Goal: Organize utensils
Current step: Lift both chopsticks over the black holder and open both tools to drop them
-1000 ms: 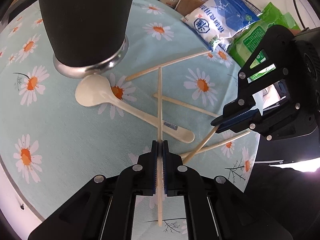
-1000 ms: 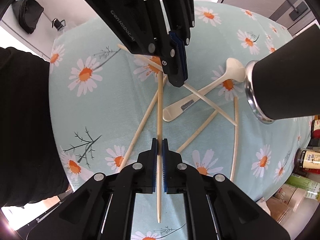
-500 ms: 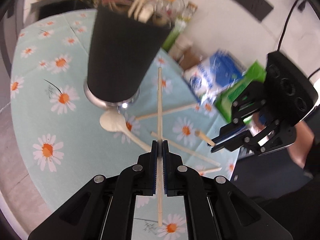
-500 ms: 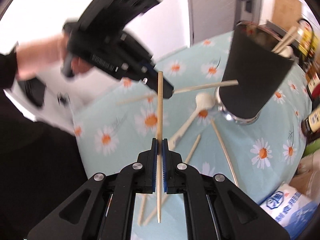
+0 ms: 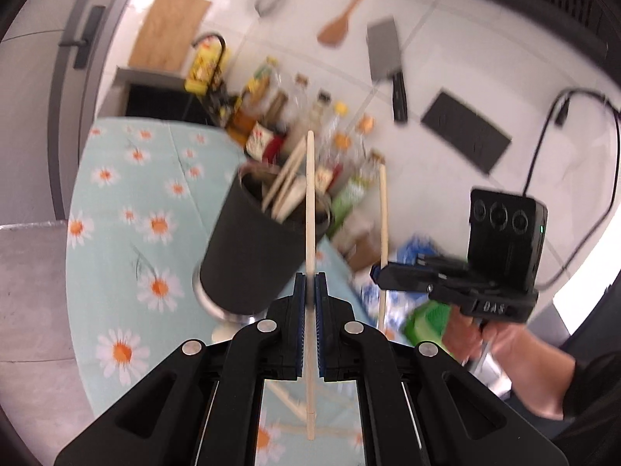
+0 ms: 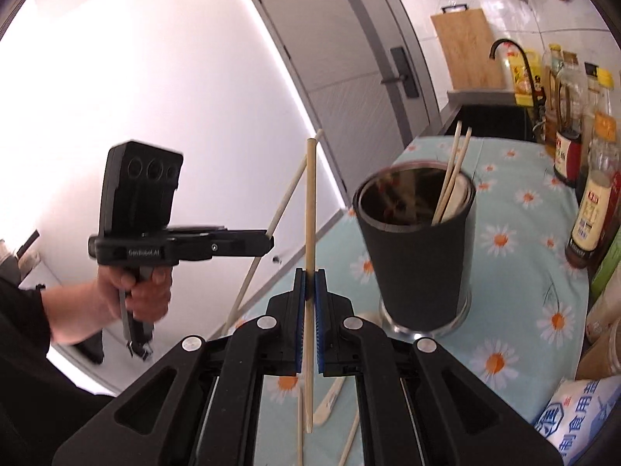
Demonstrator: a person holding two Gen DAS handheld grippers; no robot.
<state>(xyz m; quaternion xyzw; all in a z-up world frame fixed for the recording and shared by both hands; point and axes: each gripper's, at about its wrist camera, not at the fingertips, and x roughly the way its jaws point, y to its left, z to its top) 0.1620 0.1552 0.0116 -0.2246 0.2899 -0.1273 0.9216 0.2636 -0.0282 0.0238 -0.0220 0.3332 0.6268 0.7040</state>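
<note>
Both grippers have risen off the daisy-print tablecloth (image 6: 516, 209) since the earlier frames, each carrying a chopstick up with it; the views now tilt toward the wall and door rather than down at the table. Clamped shut, the left gripper (image 5: 309, 291) pinches a wooden chopstick (image 5: 309, 209) that stands upright between its blue pads, its upper end crossing in front of the black utensil cup (image 5: 252, 256); the right gripper (image 6: 309, 287) is likewise closed on its own chopstick (image 6: 310, 209), which rises just left of the cup in that view. From the right wrist view the left gripper shows at the left, held by a hand (image 6: 136, 291); from the left wrist view the right gripper sits at the right, its stick upright beside the cup. Inside the cup lean several chopsticks (image 6: 450, 178); more chopsticks and a white spoon (image 6: 330, 404) lie on the cloth below; bottles (image 6: 594, 202) crowd the table's far edge.
</note>
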